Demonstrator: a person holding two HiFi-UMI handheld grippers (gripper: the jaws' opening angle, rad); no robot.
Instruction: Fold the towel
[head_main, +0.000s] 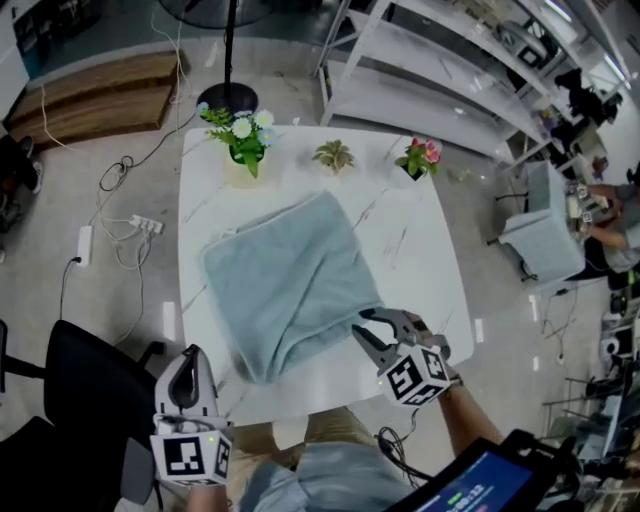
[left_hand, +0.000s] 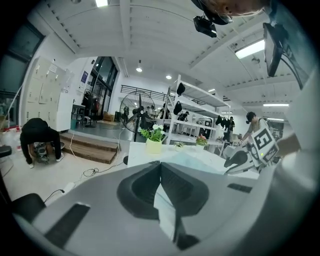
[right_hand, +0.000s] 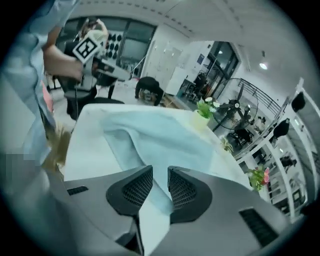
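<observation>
Pale blue-green towel (head_main: 285, 280) is lying folded over (rumpled, near edge thick) in the middle of the white marble bench (head_main: 420, 260). Right gripper (head_main: 360, 321) is hovering at the towel's near right corner, its fingers (right_hand: 137, 187) standing narrowly apart with towel cloth showing in the gap, not pinched. Left gripper (head_main: 192, 352) is sitting off the bench's near left corner, clear of the towel, fingers pressed together and holding nothing. Three potted plants (head_main: 333, 156) are lining the far edge.
</observation>
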